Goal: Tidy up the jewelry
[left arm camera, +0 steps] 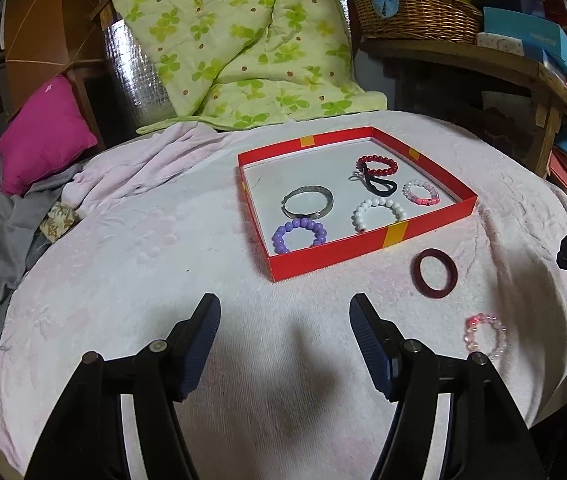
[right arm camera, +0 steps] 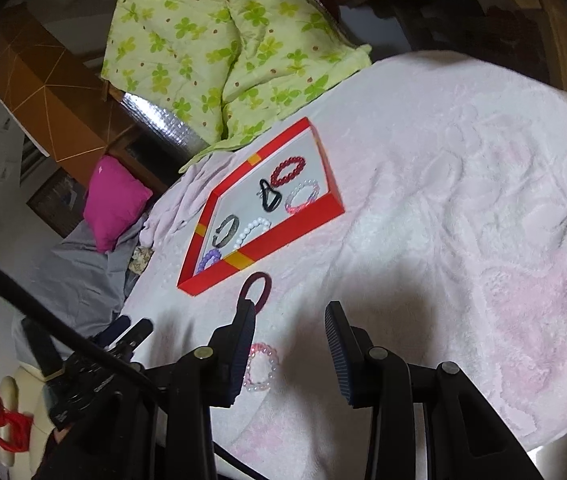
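Both hand-held grippers, left point(left arm camera: 285, 320) and right point(right arm camera: 289, 328), gape wide, holding nothing.

Dim indoor light; soft shadows; fisheye-warped edges.

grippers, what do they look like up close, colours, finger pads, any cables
Both are built alike: the left gripper and right gripper have glossy black angular arms with round silver pivot pins at the joints. Each finger carries a dark navy pad with fine horizontal ribbing. White shows through gaps in the black frames. A thick black cable runs across the right wrist view. No sleeves or markings are visible.
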`<state>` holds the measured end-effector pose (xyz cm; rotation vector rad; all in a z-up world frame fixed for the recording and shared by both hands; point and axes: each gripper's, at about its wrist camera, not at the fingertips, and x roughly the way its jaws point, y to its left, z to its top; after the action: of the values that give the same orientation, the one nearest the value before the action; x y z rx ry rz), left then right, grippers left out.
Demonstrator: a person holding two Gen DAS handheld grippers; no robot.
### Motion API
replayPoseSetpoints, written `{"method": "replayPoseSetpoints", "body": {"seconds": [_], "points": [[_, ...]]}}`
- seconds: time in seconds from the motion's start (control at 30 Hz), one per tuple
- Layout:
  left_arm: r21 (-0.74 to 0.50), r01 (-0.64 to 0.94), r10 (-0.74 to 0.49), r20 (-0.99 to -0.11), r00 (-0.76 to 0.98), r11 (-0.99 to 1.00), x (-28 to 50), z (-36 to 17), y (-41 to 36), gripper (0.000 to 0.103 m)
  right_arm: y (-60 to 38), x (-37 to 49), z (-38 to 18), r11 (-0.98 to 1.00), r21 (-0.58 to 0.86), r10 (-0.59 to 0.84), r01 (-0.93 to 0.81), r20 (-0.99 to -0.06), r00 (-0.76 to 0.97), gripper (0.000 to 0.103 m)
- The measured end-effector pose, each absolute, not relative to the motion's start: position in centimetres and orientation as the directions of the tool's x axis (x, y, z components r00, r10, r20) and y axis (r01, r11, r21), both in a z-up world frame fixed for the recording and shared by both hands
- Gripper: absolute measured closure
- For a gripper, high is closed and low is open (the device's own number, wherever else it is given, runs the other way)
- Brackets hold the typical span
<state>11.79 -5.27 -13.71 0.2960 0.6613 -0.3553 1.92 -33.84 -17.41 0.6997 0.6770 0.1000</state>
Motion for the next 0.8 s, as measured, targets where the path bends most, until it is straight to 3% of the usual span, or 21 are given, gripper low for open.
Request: {"method": "replayPoseSetpoints", "body": {"seconds": [0.17,0.3,0.57,0.63,0.7,0.8], "points": [[0.135,0.446,-0.273,-0.626,0.731,0.885,12.7,-15.1,-4.9,0.035,-31.7,3.0,-17.5,0.787,0.614,0.365,0.059,-0.541,0.757,0.064],[0.127,0.465,-0.294,-0.624,0.724,0.876,13.0,-14.6,-5.6,0.035,-28.2,4.1,-17.4,0.854,0.520,0.363,-0.013,-0.578,0.731,0.064],[0.111,0.515,-0.332,-0.646,0.687,0.850,12.5,-14.3,-5.8,0.035,-24.1,6.0,-19.7,0.960,0.281,0.219,-0.007,-0.731,0.646,0.064],[0.099,0.518,-0.340,-0.647,0.682,0.850,12.6,-14.1,-5.6,0.035,-23.0,6.4,-20.9,0.979,0.200,0.176,-0.027,-0.780,0.601,0.078],[0.087,0.521,-0.349,-0.648,0.677,0.849,12.6,-14.0,-5.4,0.035,-22.1,6.2,-21.1,0.994,0.104,0.108,-0.042,-0.782,0.614,0.084],[0.049,0.536,-0.377,-0.658,0.652,0.843,12.9,-14.1,-5.5,0.035,-22.0,6.0,-20.8,0.997,0.072,0.083,-0.043,-0.772,0.630,0.093]]}}
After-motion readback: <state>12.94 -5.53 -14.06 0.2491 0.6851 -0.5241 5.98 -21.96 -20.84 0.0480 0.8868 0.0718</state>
